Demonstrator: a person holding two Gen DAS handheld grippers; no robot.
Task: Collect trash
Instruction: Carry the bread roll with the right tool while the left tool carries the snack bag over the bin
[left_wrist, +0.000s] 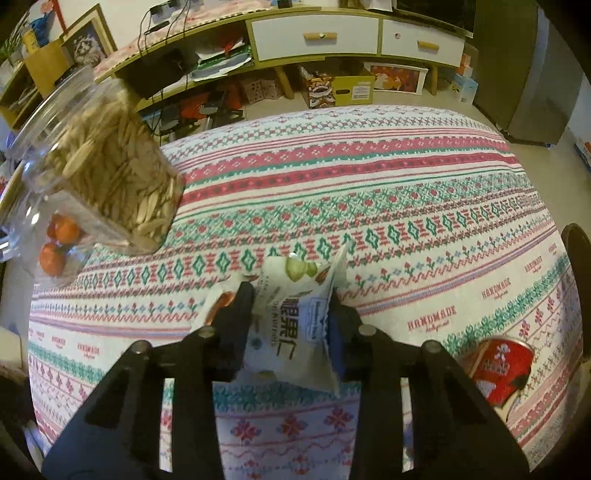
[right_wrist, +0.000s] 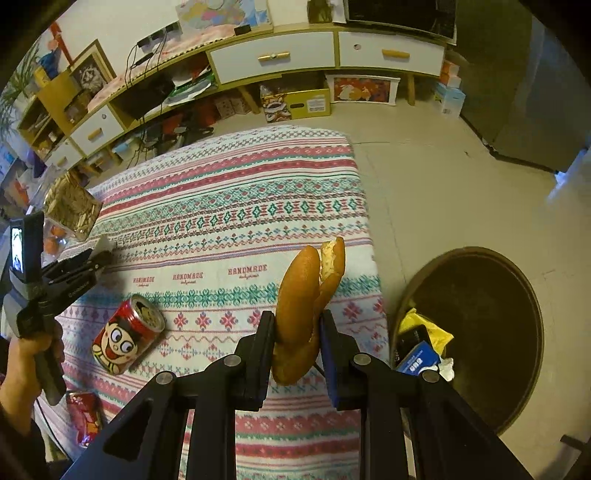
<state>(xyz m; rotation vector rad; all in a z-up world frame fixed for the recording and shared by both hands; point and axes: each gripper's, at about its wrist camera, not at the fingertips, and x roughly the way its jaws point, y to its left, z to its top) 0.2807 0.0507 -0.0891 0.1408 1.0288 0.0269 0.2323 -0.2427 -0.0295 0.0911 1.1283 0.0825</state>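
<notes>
The left tool (left_wrist: 291, 295) grips a white snack wrapper (left_wrist: 295, 325) between its pads, lifted above the patterned cloth on the bench (left_wrist: 369, 177). The right tool (right_wrist: 297, 321) is clamped on a torn bread roll (right_wrist: 303, 295), also above the bench, near the edge where a round trash bin (right_wrist: 509, 332) stands on the floor. A red drink can (right_wrist: 127, 334) lies on its side on the bench, between the two tools. A jar of seeds (left_wrist: 107, 173) stands at the bench's far left corner.
</notes>
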